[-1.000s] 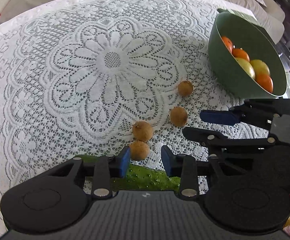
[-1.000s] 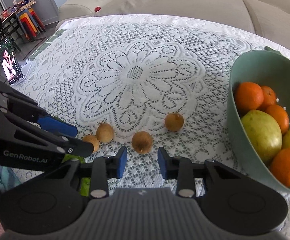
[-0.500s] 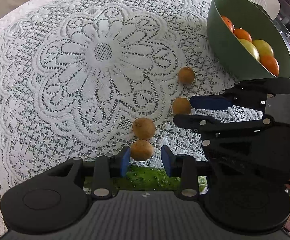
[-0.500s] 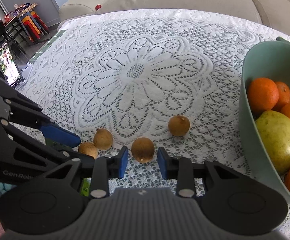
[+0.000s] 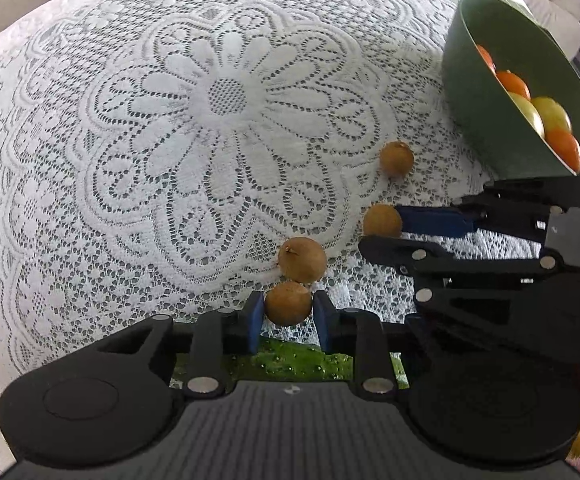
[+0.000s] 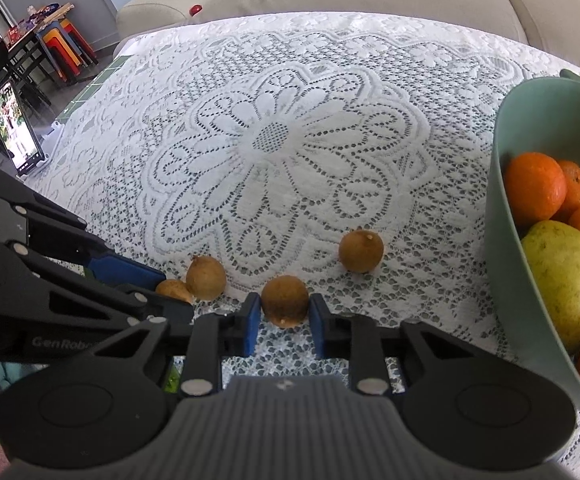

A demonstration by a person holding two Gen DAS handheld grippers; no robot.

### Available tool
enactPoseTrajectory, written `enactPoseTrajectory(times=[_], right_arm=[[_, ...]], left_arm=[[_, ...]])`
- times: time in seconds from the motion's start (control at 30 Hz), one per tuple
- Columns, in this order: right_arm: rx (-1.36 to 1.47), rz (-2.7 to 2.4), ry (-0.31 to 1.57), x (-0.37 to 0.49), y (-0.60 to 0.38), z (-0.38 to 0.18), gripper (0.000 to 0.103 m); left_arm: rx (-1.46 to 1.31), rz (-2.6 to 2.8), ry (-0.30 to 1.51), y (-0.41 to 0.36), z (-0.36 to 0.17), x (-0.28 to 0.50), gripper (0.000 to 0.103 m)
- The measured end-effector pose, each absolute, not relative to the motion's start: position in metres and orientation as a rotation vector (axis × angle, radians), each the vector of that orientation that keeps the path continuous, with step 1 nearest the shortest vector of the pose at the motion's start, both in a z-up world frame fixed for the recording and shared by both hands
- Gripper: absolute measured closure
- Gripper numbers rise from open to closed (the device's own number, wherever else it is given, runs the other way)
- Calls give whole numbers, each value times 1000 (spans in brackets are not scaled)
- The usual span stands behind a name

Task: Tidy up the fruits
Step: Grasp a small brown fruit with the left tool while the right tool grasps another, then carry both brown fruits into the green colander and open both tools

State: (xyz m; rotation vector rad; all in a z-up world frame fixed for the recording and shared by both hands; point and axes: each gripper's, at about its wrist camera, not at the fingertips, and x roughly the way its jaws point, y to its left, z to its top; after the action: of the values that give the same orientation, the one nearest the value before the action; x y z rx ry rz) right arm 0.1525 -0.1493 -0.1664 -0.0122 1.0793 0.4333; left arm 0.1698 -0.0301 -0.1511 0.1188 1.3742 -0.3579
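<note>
Here, four small round brown fruits, longan-like, lie in a loose row along the near part of the lace-covered worktop. The left gripper straddles the nearest brown fruit; its jaws are closing, the blue pads at the fruit's sides with barely a gap, so I cannot tell whether they press yet. Just beyond, at twelve o'clock and touching it, sits a second brown fruit. The right gripper is closing likewise on a third brown fruit, pads hard beside it. The fourth brown fruit lies free at one o'clock from that gripper. The green bowl, at three o'clock, holds oranges and a yellow-green pear-like fruit.

The risks, as I judge them: a round fruit could squirt out of a low pinch and roll; the left lift may nudge its touching neighbour away; the pads might snag the lace; the two close-set grippers may collide.
</note>
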Motion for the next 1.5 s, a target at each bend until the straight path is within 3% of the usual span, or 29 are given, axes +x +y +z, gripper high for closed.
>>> enactPoseTrajectory(times=[0.97,1.5], right_arm=[[-98,395,916,100,-171,-98,81],[-168,291,811,79,-216,-68,81]], left_arm=[[-30,-326,1178,-36,-46,126,74],[-99,-428,1130,-84,-30,129,74]])
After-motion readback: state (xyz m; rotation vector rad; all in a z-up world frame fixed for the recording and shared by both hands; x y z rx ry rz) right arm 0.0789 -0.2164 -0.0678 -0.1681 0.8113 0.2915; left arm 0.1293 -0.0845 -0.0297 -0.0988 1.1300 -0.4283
